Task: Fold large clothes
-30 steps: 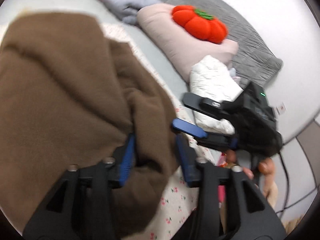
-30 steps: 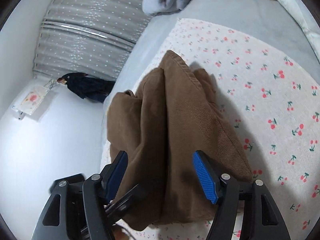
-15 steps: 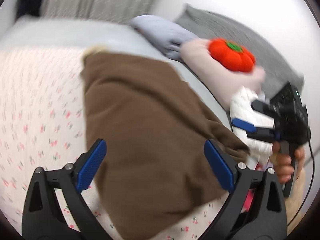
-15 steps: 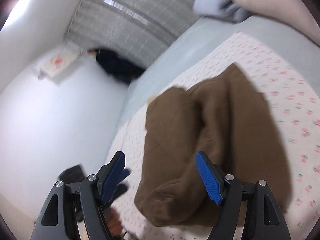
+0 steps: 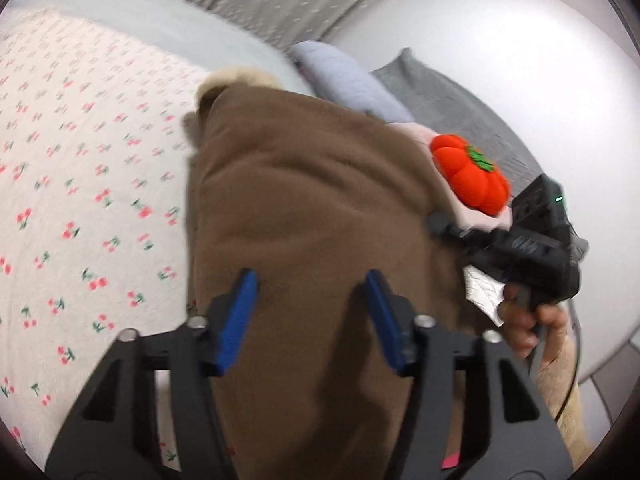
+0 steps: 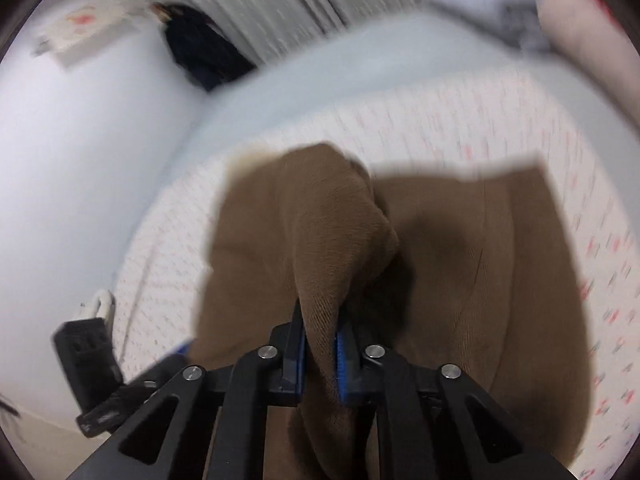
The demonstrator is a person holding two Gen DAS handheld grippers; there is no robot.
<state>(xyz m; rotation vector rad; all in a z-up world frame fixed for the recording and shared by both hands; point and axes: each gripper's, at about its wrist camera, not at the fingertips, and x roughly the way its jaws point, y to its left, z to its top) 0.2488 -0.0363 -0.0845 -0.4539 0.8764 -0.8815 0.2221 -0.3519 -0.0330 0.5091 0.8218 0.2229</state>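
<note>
2 tongs work on the brown garment, which lies on the cherry sheet. The left gripper gapes wide above it. The right gripper pinches a raised fold.

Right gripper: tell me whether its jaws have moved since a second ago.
Yes. The right gripper has closed: its jaws, wide apart before, now pinch a fold of the brown garment.

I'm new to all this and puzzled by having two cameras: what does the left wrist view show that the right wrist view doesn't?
Only the left view shows the orange pumpkin cushion and the hand holding the other tool. Only the right view shows the right gripper with its jaws pinched on a fold of cloth, plus dark clothing hanging by the curtain. Both show the brown garment on the cherry-print sheet.
</note>
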